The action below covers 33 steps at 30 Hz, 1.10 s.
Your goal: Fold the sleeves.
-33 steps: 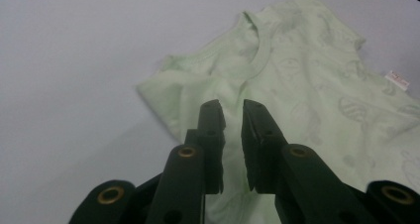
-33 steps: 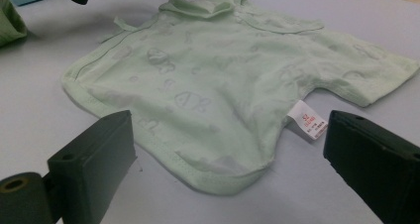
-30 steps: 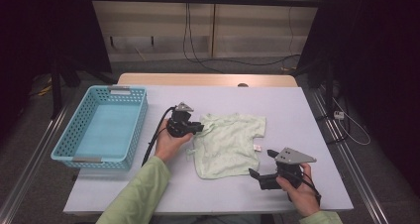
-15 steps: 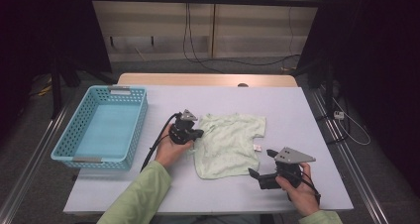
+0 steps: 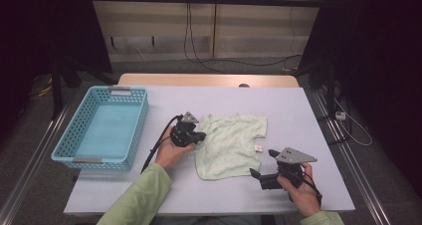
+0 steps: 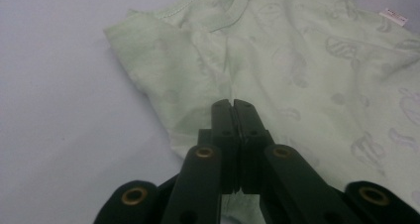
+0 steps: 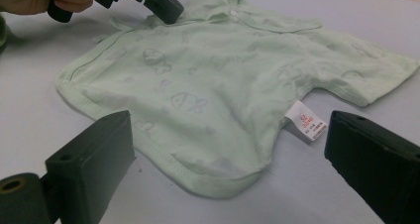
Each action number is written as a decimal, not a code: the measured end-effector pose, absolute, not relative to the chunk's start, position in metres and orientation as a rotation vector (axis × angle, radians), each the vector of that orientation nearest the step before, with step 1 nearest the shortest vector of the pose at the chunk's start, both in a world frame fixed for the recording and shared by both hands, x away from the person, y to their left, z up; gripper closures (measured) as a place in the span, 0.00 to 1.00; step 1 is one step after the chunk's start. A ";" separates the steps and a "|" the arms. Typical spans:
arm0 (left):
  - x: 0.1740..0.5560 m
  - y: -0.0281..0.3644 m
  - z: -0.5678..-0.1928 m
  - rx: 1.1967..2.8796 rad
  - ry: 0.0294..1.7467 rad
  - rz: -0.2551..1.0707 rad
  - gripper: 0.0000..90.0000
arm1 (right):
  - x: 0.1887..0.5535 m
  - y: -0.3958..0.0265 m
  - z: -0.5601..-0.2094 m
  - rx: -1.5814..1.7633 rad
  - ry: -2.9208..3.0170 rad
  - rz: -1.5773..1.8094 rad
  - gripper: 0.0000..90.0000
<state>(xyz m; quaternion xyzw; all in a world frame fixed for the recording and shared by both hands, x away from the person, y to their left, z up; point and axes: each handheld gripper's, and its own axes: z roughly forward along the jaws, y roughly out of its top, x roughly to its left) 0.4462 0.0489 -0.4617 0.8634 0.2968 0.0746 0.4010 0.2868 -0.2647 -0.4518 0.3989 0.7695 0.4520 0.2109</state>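
At the table's centre lies the pale green printed cotton baby shirt [image 5: 230, 145]. Your left gripper [image 6: 233, 107] has just closed, jaws together pinching its sleeve-side fabric; grasp secured. Your right gripper [image 7: 228, 149] waits spread near the hem.

Left gripper [image 5: 198, 136] jaws pressed together; right gripper [image 5: 262, 164] jaws spread wide
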 end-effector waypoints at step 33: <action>0.383 0.090 -0.430 2.059 0.734 0.334 0.06 | 0.317 -0.274 -0.452 1.187 2.026 1.232 0.05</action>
